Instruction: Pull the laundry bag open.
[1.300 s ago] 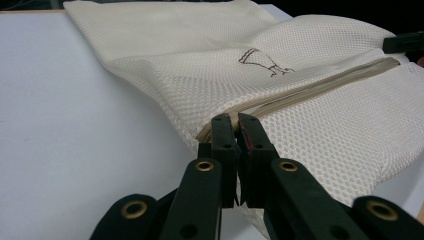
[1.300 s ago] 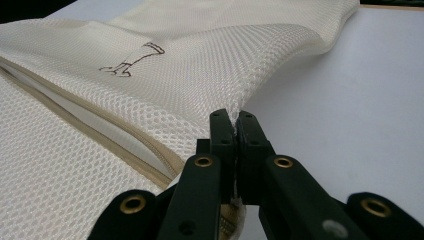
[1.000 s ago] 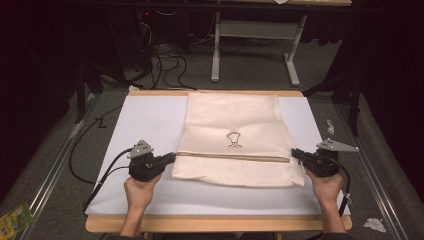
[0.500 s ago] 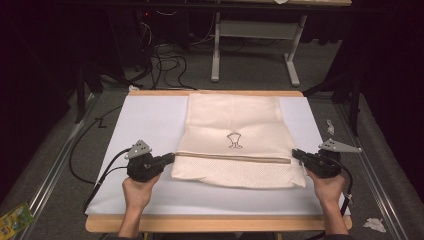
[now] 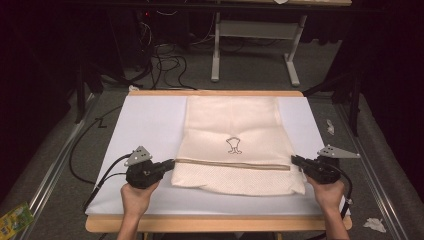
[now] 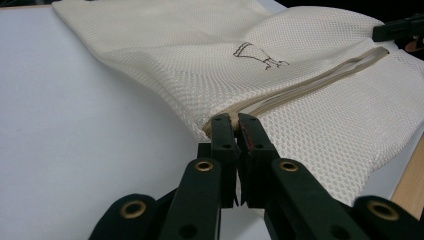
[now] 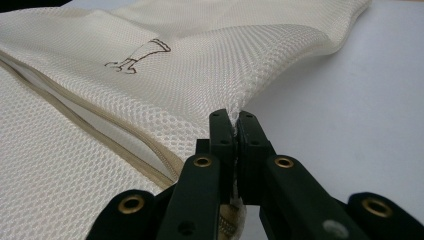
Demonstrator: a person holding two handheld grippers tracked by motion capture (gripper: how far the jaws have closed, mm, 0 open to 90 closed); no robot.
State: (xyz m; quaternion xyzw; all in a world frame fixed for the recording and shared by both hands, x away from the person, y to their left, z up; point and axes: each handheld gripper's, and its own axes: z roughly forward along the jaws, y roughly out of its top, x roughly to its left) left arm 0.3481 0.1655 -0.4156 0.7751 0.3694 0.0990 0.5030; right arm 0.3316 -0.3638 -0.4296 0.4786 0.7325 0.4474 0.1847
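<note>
A cream mesh bag (image 5: 235, 145) lies flat on a white sheet (image 5: 145, 125) that covers a wooden table (image 5: 220, 223), a little right of the middle. A tan zip (image 5: 232, 164) runs straight across the bag near the edge closest to the person, and a small dark drawing (image 5: 233, 145) sits just above it.

From above, the bag looks smooth and level, with one gripper at each end of the zip line. The two gripper views show what the high view cannot: the weave of the mesh, and the cloth rising into soft ridges where it is pinched.

The left gripper (image 6: 234, 121) has its jaws closed almost together on the bag's edge, right at the end of the zip, with a thin strip of cloth between the tips. The far corner of this view also catches the other gripper's dark tip at the zip's opposite end.

The right gripper (image 7: 233, 120) is likewise closed tight on the bag's side seam, just beside the zip, with a sliver of mesh squeezed between its jaws.

A hand (image 5: 136, 197) holds each gripper from the table's near edge.
</note>
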